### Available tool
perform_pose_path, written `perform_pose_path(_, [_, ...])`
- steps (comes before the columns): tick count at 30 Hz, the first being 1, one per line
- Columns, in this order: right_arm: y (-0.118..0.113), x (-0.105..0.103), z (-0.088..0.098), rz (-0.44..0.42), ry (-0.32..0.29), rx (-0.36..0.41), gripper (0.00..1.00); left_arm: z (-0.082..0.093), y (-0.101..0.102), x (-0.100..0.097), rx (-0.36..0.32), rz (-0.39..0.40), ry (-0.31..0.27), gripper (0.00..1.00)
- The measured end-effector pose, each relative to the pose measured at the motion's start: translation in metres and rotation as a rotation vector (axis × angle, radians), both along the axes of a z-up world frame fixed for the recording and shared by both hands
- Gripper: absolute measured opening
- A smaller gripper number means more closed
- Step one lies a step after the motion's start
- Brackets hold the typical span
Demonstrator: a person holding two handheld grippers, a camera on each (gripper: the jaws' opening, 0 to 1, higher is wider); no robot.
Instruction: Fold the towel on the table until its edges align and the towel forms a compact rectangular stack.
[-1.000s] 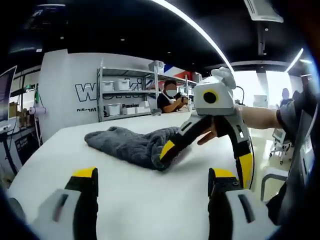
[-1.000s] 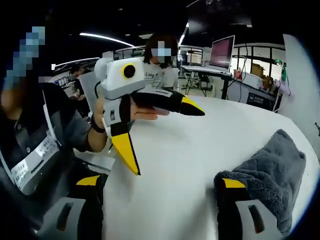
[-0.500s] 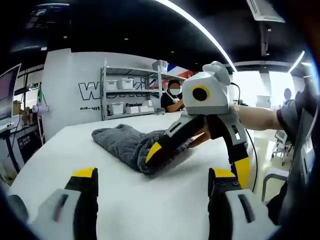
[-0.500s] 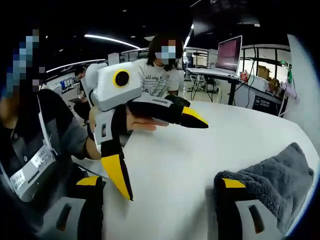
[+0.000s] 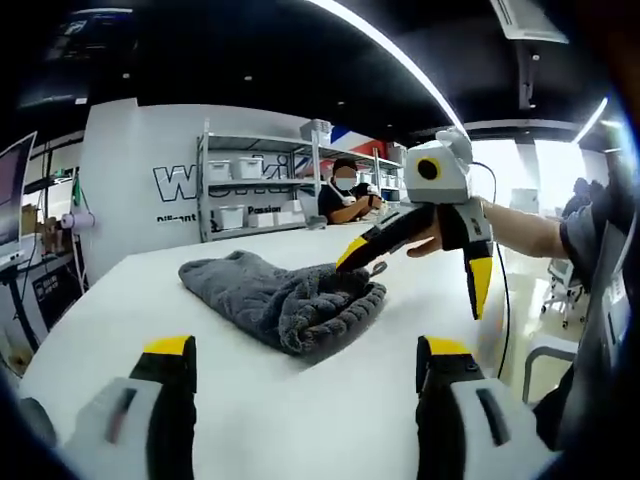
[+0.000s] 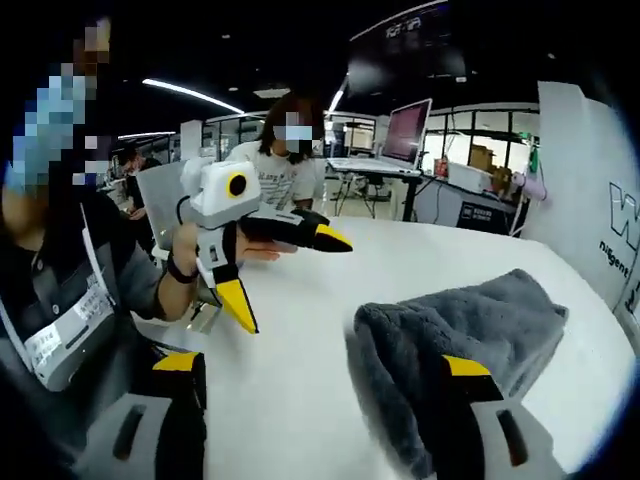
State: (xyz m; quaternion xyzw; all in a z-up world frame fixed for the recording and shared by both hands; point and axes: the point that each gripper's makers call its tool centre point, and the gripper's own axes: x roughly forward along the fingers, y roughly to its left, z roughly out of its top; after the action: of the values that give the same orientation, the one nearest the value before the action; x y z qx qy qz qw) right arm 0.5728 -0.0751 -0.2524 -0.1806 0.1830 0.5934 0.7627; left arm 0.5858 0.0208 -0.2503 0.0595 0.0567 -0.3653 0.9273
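1. The grey towel [image 5: 283, 300] lies bunched in a loose heap on the white counter [image 5: 120, 320].
2. The right tool [image 5: 415, 265] hangs above the towel's far end, jaws spread wide, holding nothing.
3. The left tool [image 6: 285, 275] hovers well apart from the towel, jaws likewise apart.

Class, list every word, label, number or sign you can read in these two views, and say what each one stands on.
"W" then partly hidden large dark letters: white wall behind the metal shelf.
Small line beneath it: too blurred to read.
"W" and small "nilgent"-like print: white wall panel, cut off.
Person's white badge: unreadable.
Grey fluffy towel: no text.
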Motion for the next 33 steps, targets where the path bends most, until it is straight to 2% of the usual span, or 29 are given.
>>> perform_pose_path(5, [-0.043,0.004,-0.002,-0.100,-0.029,-0.002,0.99,0.001,-0.005,0.000,0.004,-0.012,0.000,0.96])
perform_pose_path(12, [-0.109,-0.004,0.002,-0.265,-0.033,0.064,0.99,0.002,-0.007,0.001,0.007,-0.019,0.006,0.96])
perform_pose_path(17, [-0.145,-0.013,0.002,-0.350,-0.029,0.115,0.99,0.001,-0.010,0.003,0.016,-0.021,0.008,0.96])
perform_pose_path(25, [-0.175,-0.016,0.000,-0.424,-0.028,0.147,0.99,-0.001,-0.018,0.001,0.029,-0.034,0.015,0.96])
perform_pose_path(33, [-0.174,-0.012,0.001,-0.426,-0.030,0.168,0.97,0.000,-0.020,0.000,0.041,-0.032,0.017,0.95])
